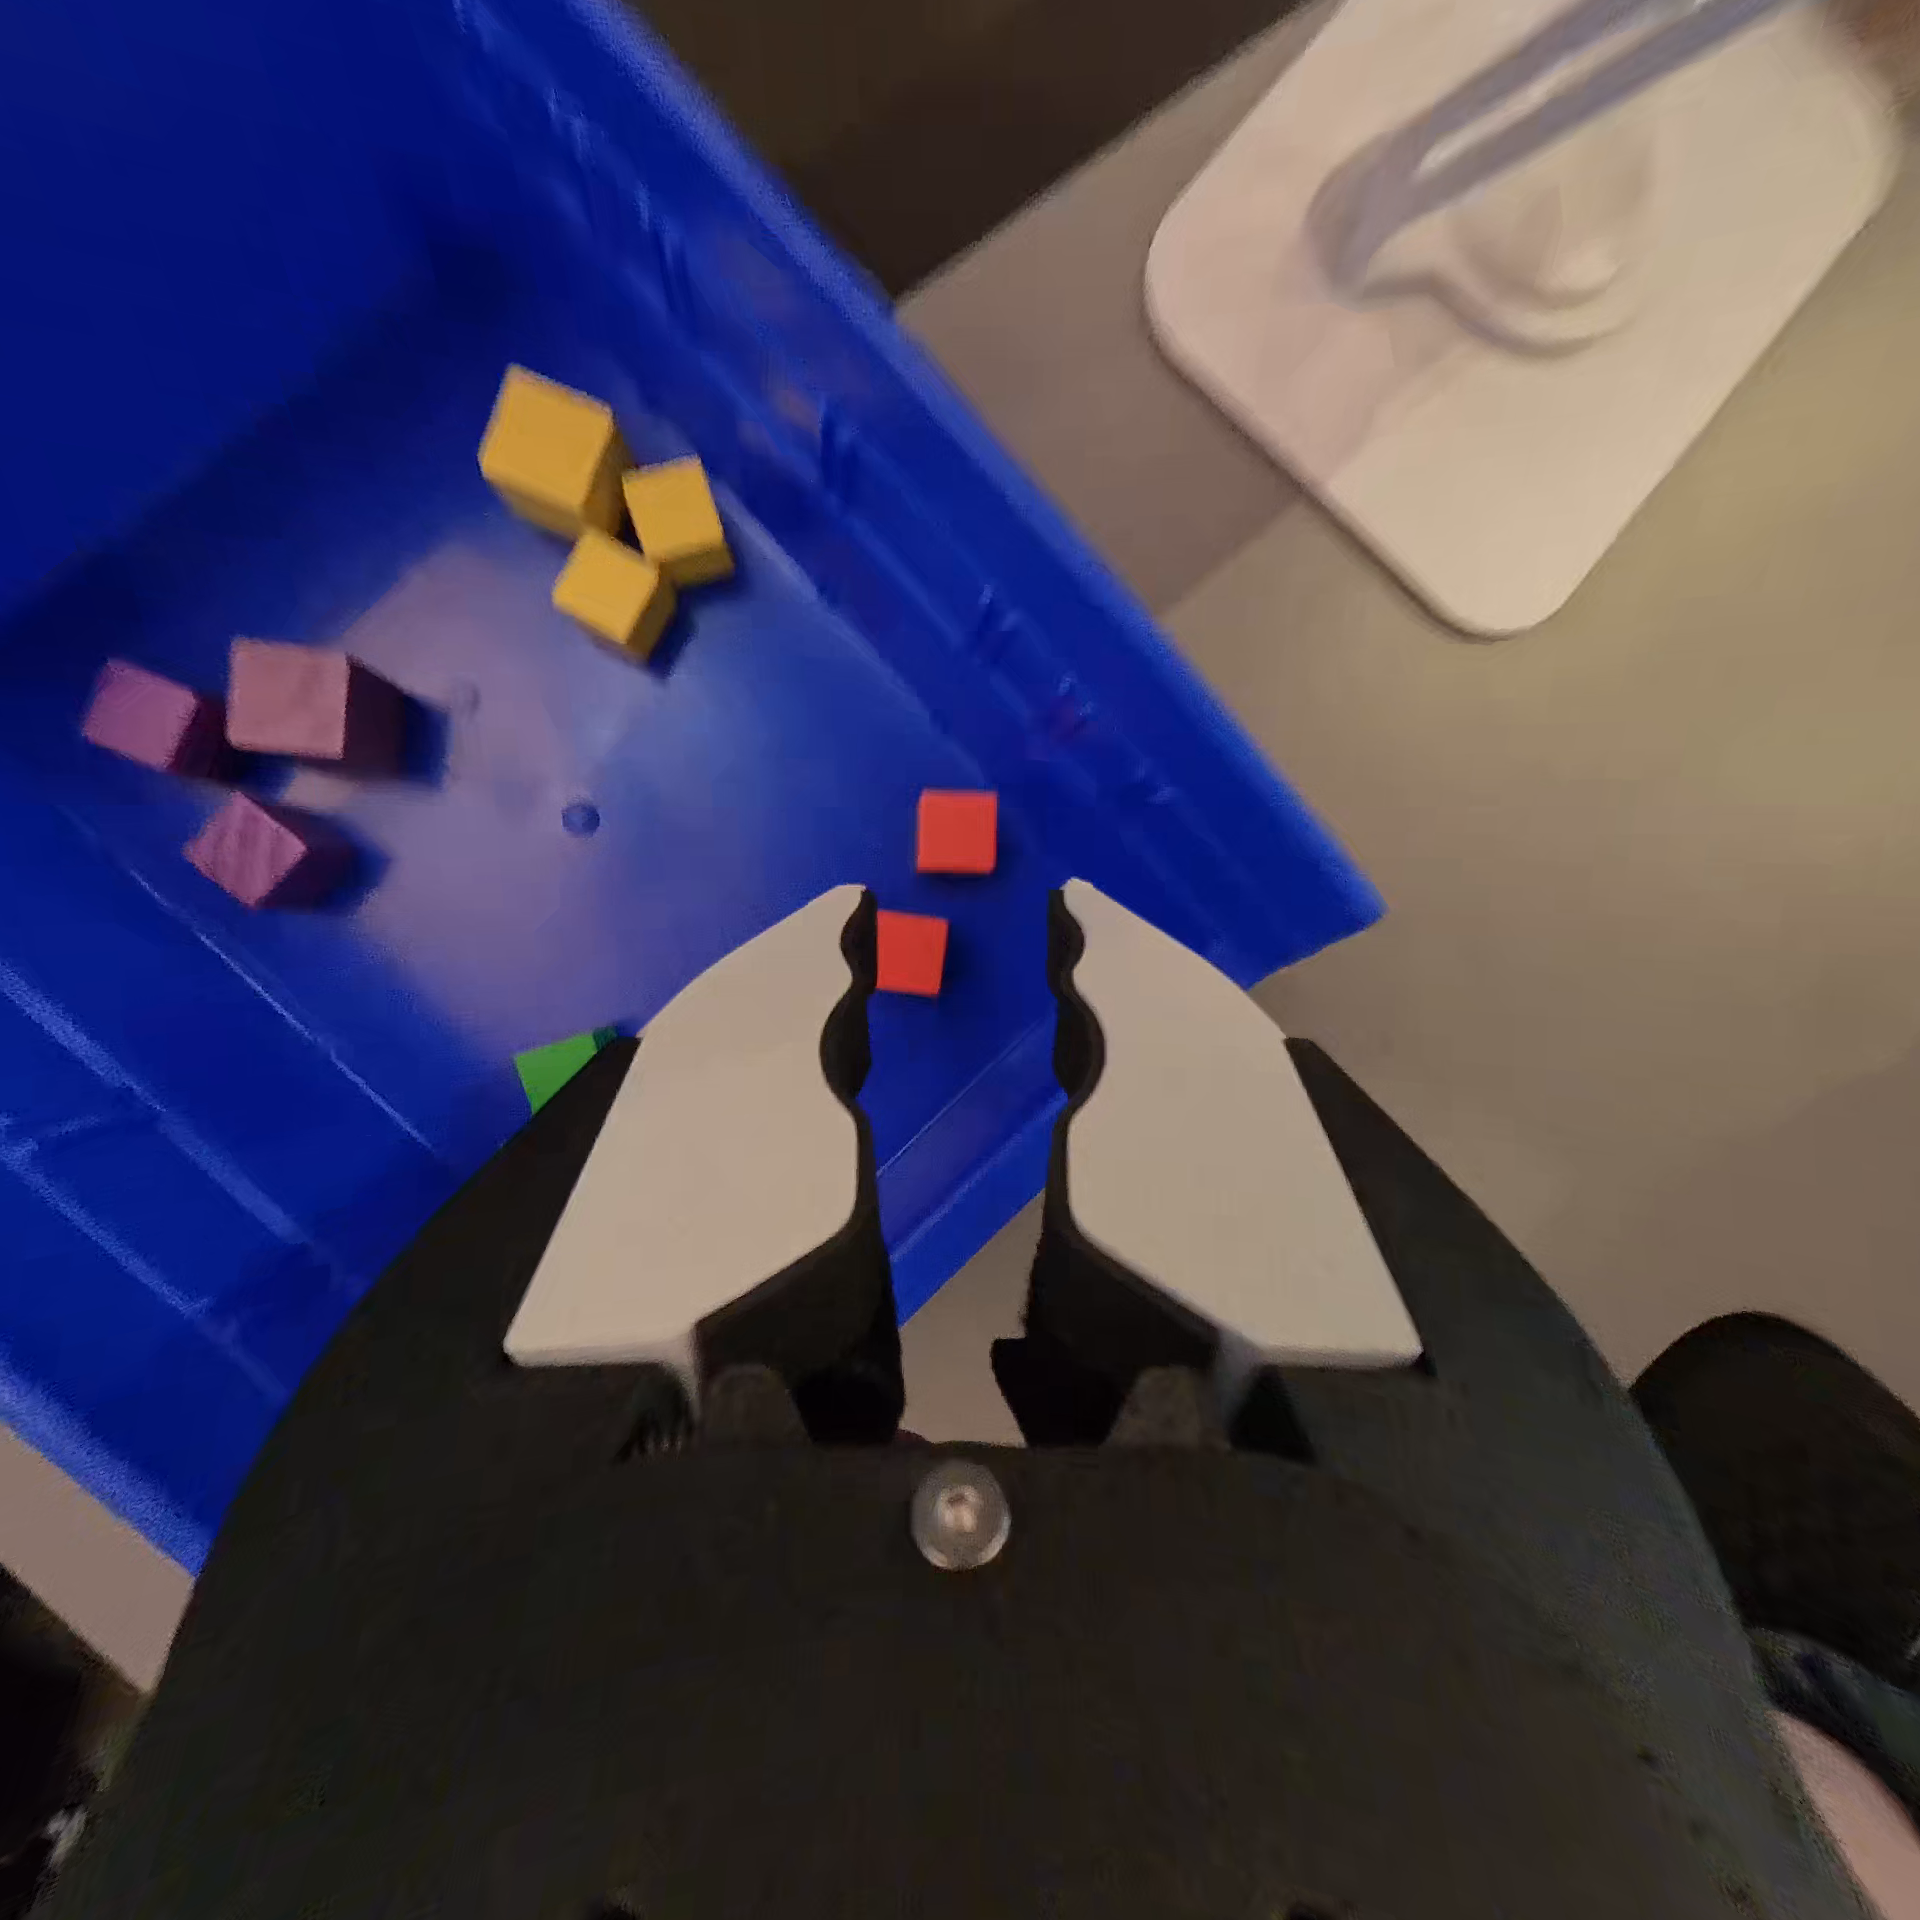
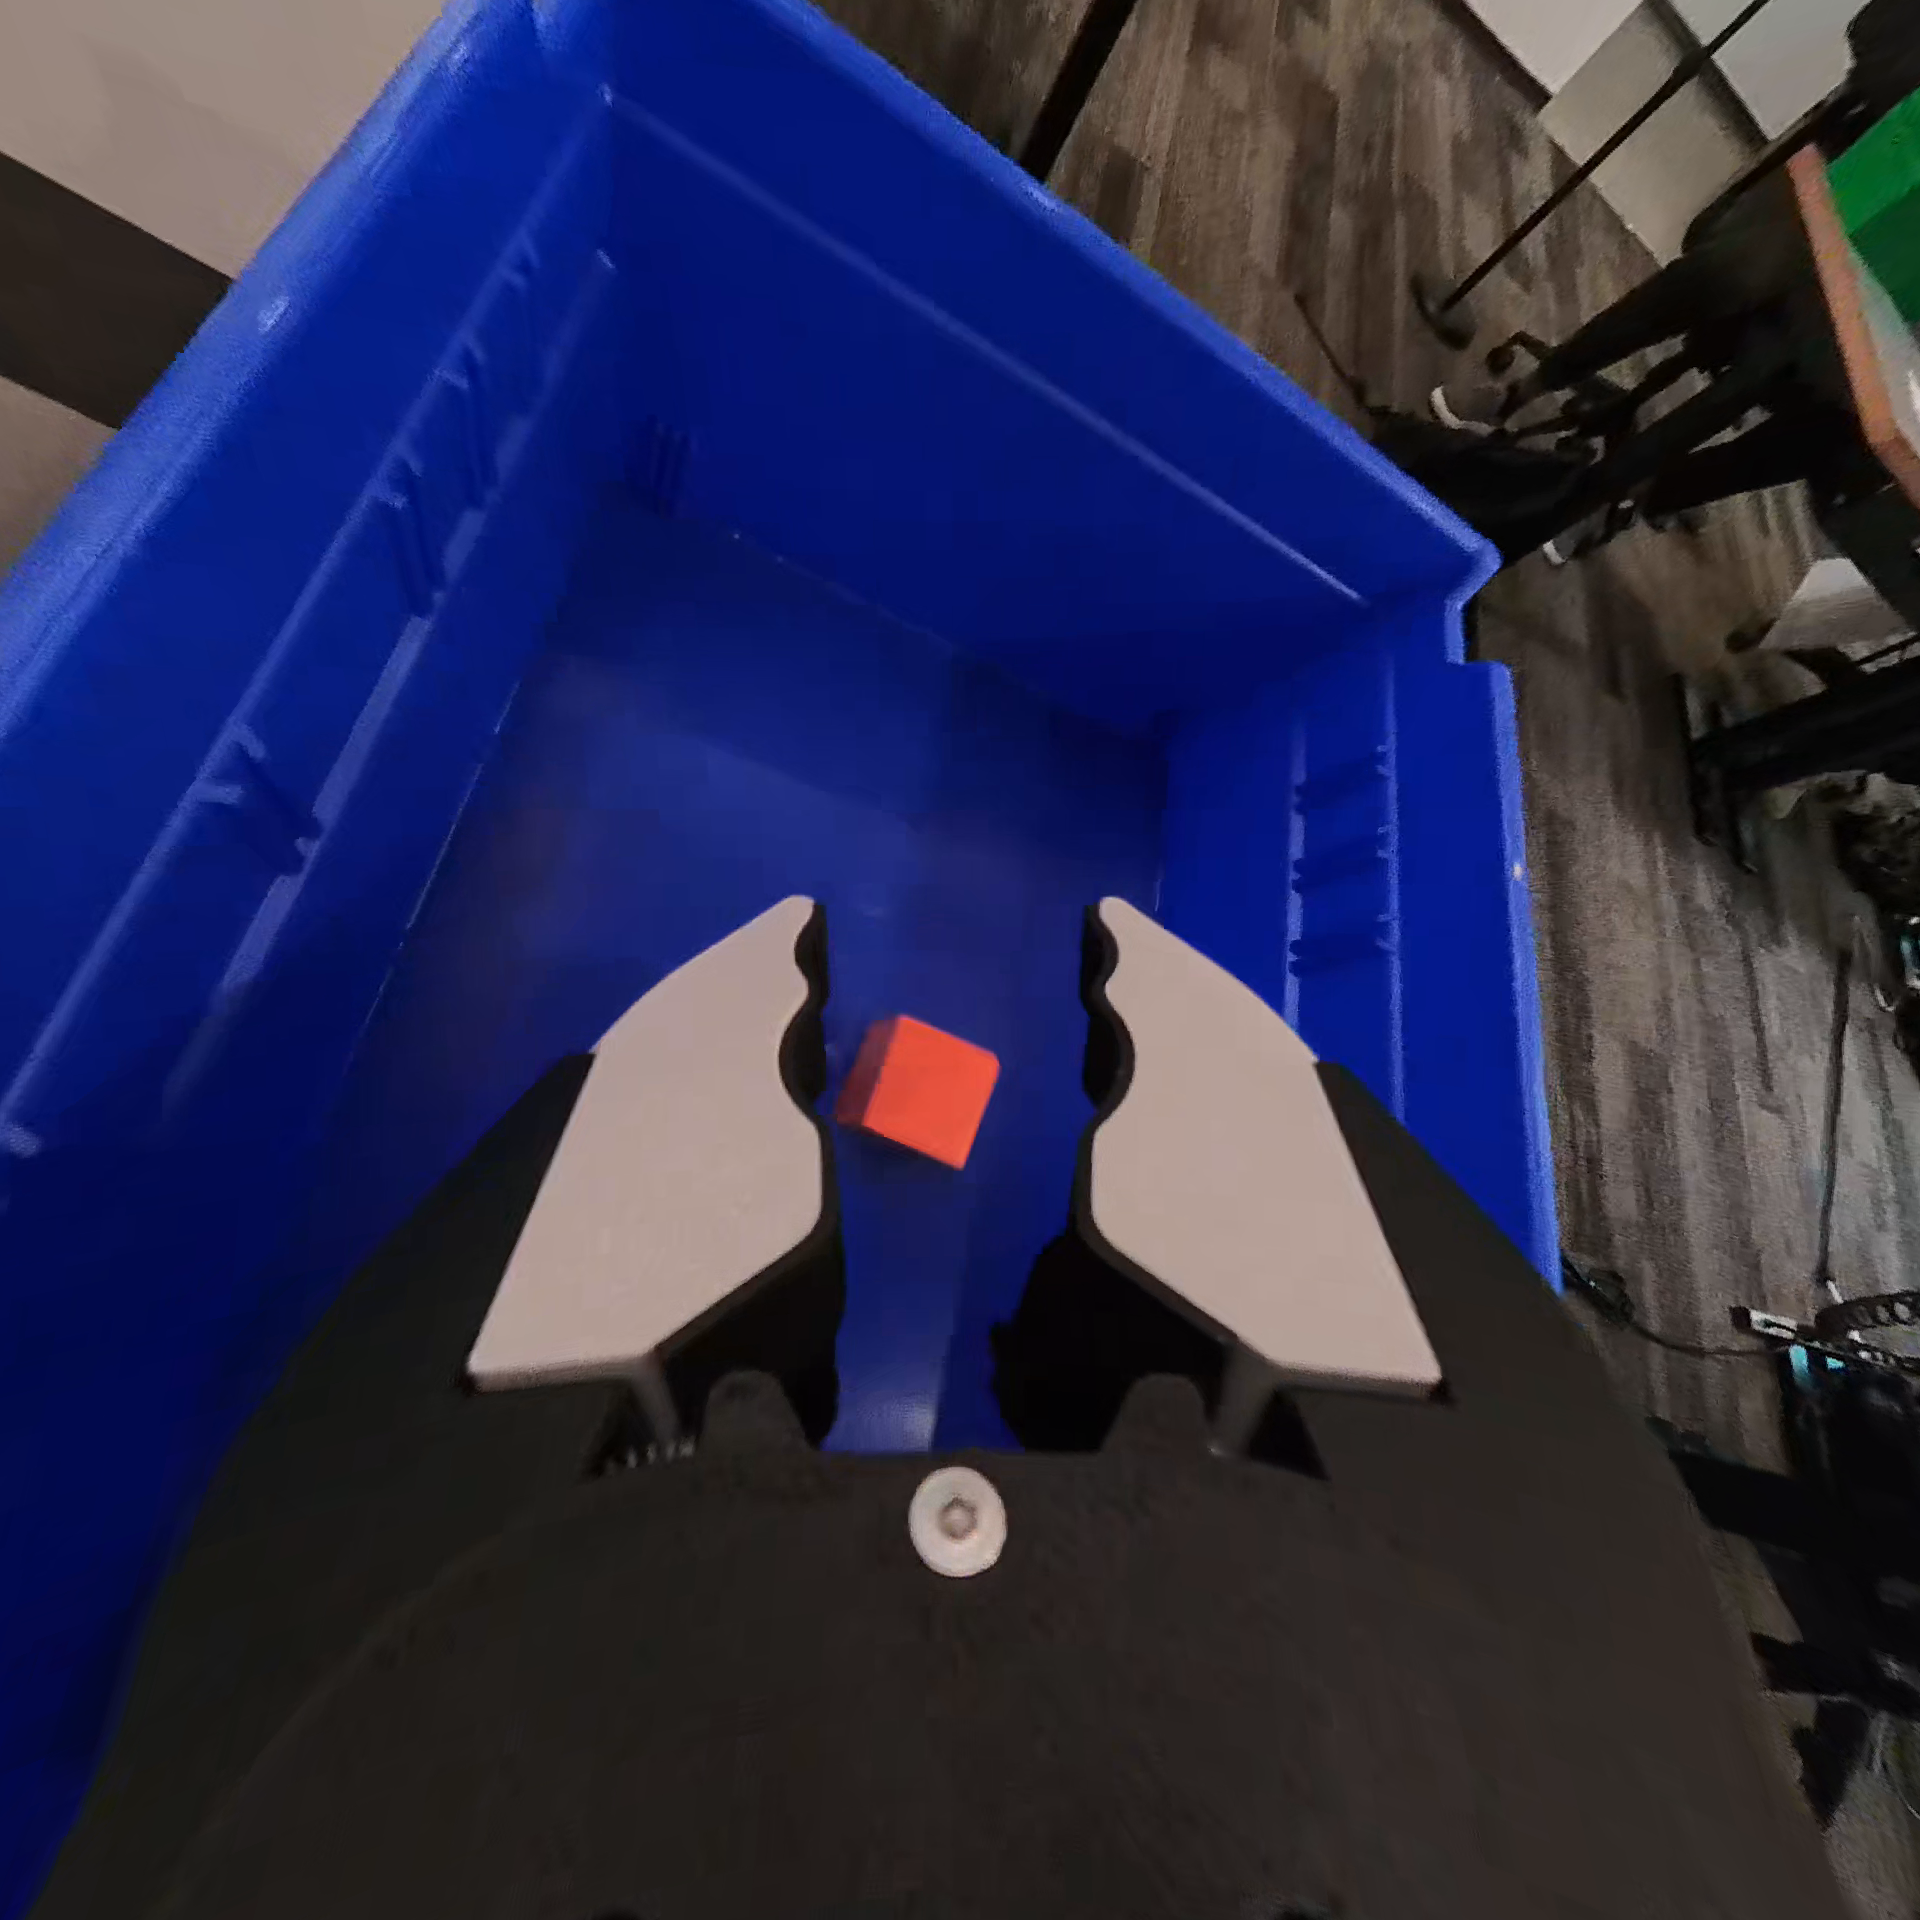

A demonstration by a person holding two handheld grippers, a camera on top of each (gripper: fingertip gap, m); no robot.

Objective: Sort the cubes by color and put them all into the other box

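Cubes first, L to R. Left wrist view: blue bin [image 1: 260, 1195] holds sorted groups: purple cubes [image 1: 286, 696] far left, yellow cubes [image 1: 613, 520] up-centre, a green cube [image 1: 556, 1065] half hidden behind the left finger, and two red cubes at the right end. Upper red cube [image 1: 956, 829] sits just beyond the tips. Lower red cube [image 1: 911, 953] shows between the tips of the left gripper [image 1: 961, 914], close to the left pad, w/ a clear gap to the right pad. Jaws part-open, nothing pinched; that cube looks to lie on the bin floor below. View is motion-blurred.

Right wrist view: second blue bin [image 2: 312, 623], bare apart from one red cube [image 2: 920, 1103]. It lies between the fingers of the right gripper [image 2: 956, 925], back from the tips and nearer the left pad, turned corner-on to the jaw line. Jaws wide open, no pad touching it; whether it rests on the floor I can't tell.

Key relation, as I judge it: last cube to move is dead ahead of the right gripper, slightly left of centre and rotated. So right is the nearer tool; twist to square the pads to its faces, then close.
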